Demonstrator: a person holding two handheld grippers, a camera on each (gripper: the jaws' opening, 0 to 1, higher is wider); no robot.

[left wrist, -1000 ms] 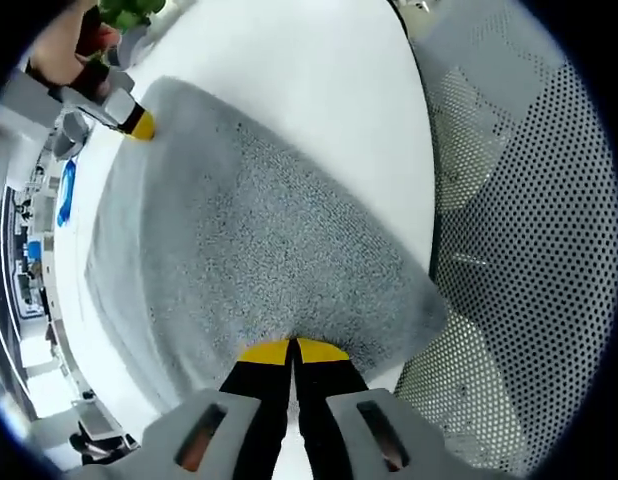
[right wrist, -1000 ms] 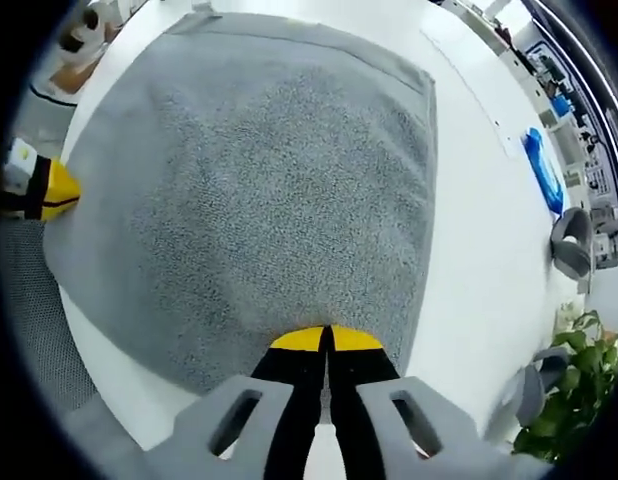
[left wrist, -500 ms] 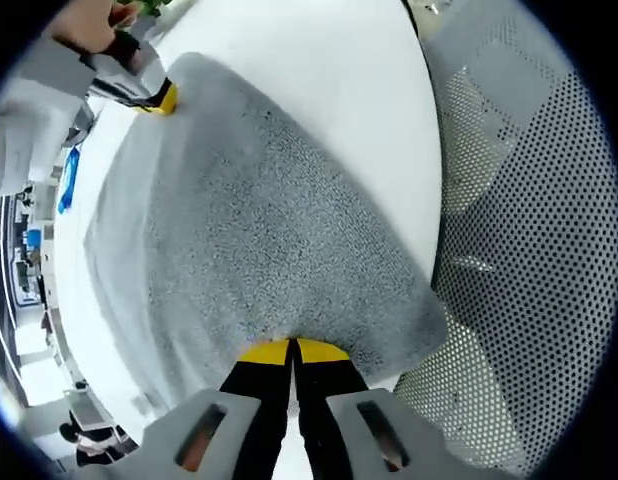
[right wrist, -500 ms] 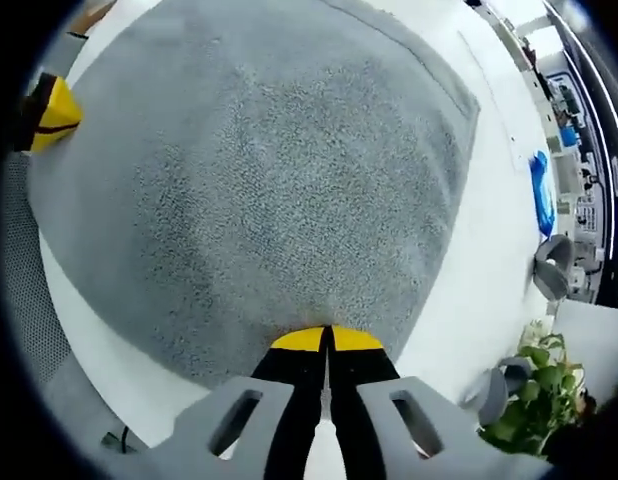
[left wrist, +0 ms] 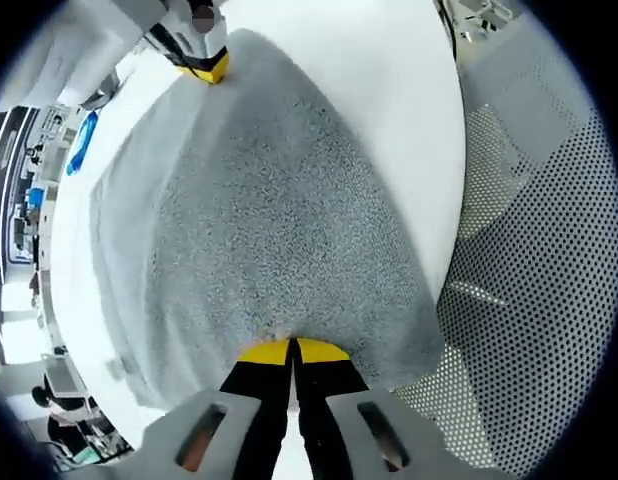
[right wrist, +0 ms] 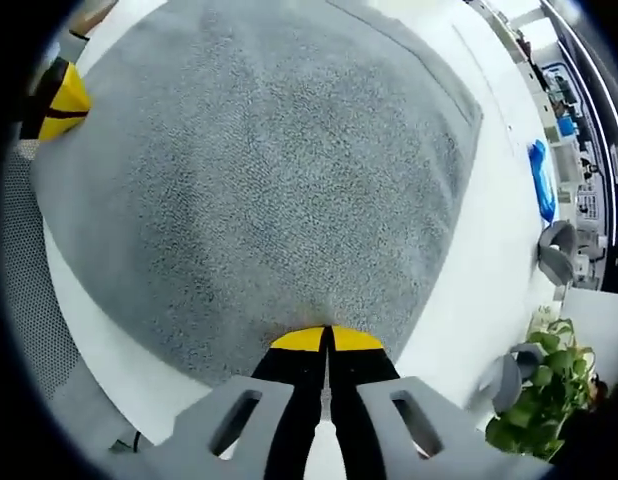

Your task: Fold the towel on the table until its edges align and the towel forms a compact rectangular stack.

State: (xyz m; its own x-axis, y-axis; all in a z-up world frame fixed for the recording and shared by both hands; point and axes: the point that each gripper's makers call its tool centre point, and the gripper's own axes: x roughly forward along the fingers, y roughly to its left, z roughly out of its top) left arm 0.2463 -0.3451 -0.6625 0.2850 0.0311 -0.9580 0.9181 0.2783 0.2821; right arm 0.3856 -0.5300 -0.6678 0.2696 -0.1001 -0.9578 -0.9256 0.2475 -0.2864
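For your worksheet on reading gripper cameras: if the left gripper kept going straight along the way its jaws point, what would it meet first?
The grey towel. The left gripper is already shut on the towel's near edge, and the cloth stretches ahead of its tips across the white table. Further along, probably the right gripper.

Place: an office or lab
Signs: white table (right wrist: 479, 290), potted plant (right wrist: 549, 390), perforated mesh chair (left wrist: 529, 260), background shelving (left wrist: 19, 200)

The towel's (right wrist: 269, 190) far left corner runs past the right gripper view's edge, and the table (right wrist: 479, 270) beneath it is covered.
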